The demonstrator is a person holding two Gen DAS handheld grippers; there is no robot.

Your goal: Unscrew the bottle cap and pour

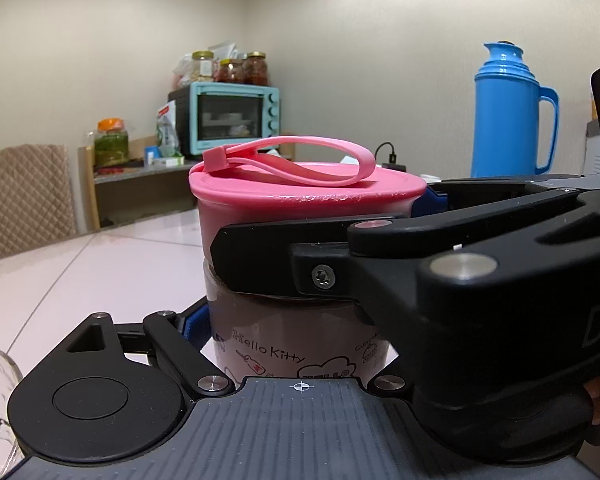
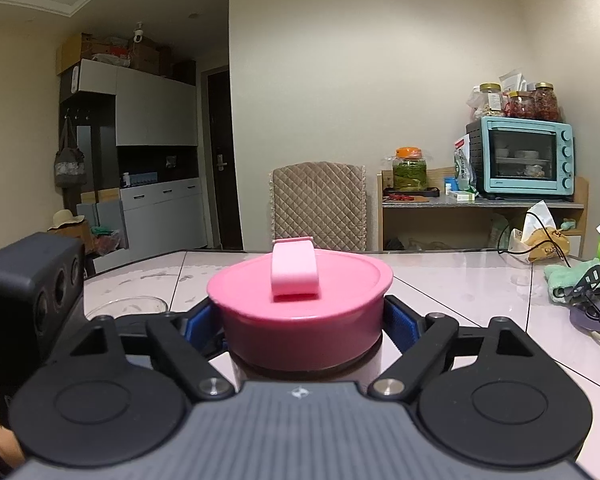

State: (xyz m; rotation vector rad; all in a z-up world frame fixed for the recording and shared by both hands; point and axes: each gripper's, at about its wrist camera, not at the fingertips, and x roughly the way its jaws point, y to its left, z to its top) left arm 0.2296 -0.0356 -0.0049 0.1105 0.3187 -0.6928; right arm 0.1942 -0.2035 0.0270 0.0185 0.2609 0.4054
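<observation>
We saw the bottle upright on the bench, our right claw clamped on its pink cap, our left claw gripping the body below that cap, a glass bowl left of the bottle.

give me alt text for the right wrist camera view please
The right tool grips a pink cap on a bottle, blue pads on both sides. Behind lie a pale table, a quilted chair and a teal oven.
</observation>
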